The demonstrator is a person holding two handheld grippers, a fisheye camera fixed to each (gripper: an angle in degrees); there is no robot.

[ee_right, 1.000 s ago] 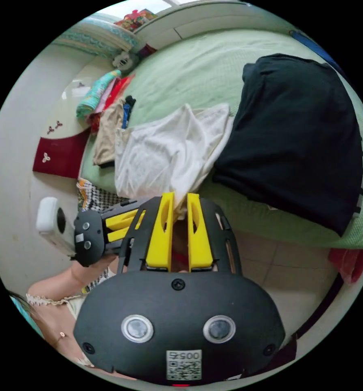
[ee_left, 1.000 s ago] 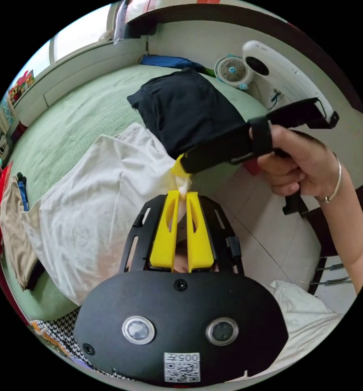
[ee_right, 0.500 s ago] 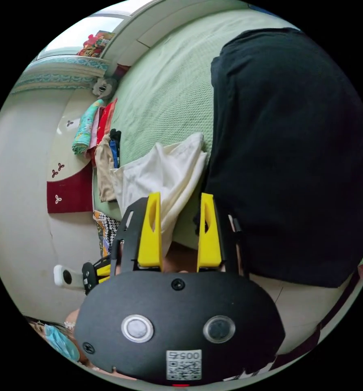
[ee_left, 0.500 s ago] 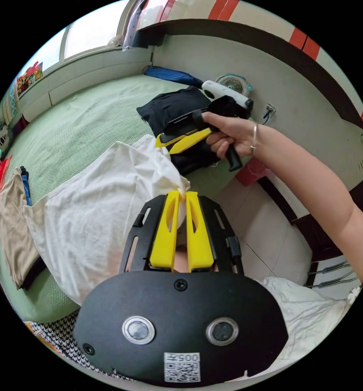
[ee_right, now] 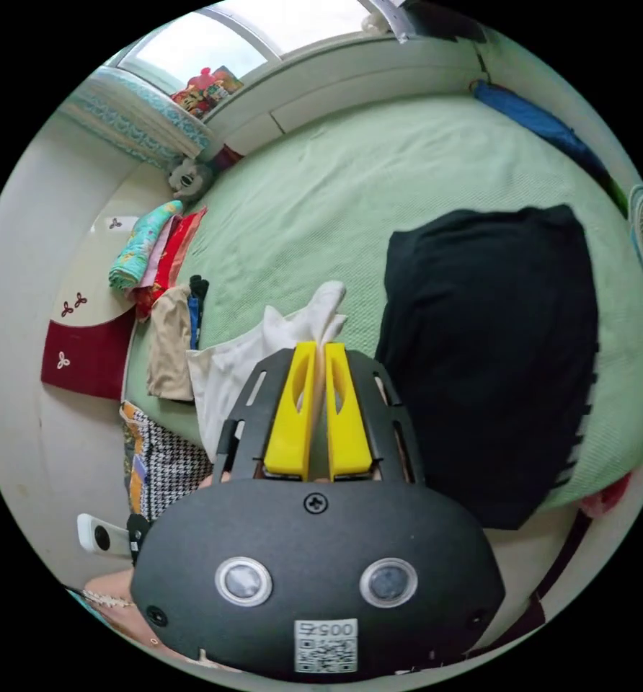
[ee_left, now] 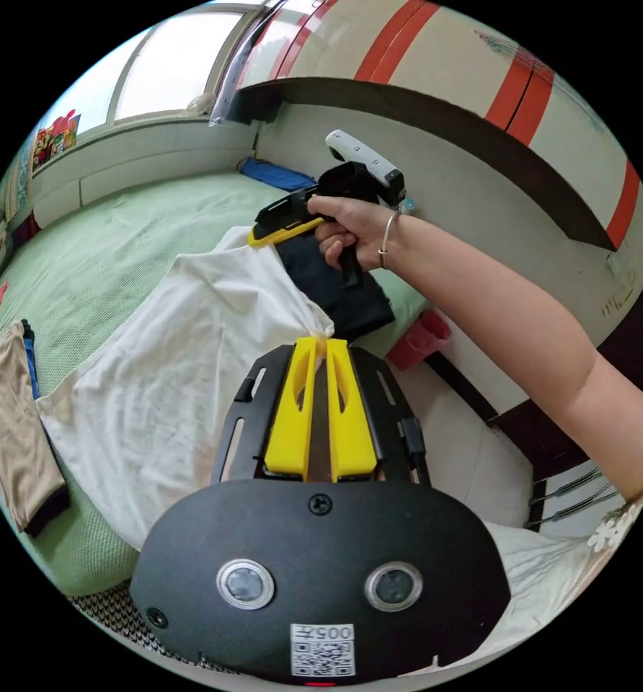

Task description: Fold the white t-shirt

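Two claws pinching one edge of the white t-shirt [ee_left: 177, 360], cloth lifted off the green bed [ee_left: 120, 238].

Left claw [ee_left: 320, 346] has its yellow jaws nearly together on a small gathered tuft of the shirt; right claw [ee_right: 320, 351] likewise nips a bunched fold, seen in the left gripper view at the far corner [ee_left: 264, 236] with a hand [ee_left: 350, 231] behind it. Shirt hangs slack between the two grips, lower part resting on the bed beside a tan garment [ee_left: 11, 425]. Risks, as I judge them: both bites are thin, so a sharp pull could slip a corner free; the far grip sits just over the black garment [ee_right: 487, 346], which could be dragged or covered when the shirt is laid down; uneven tension may leave creases.
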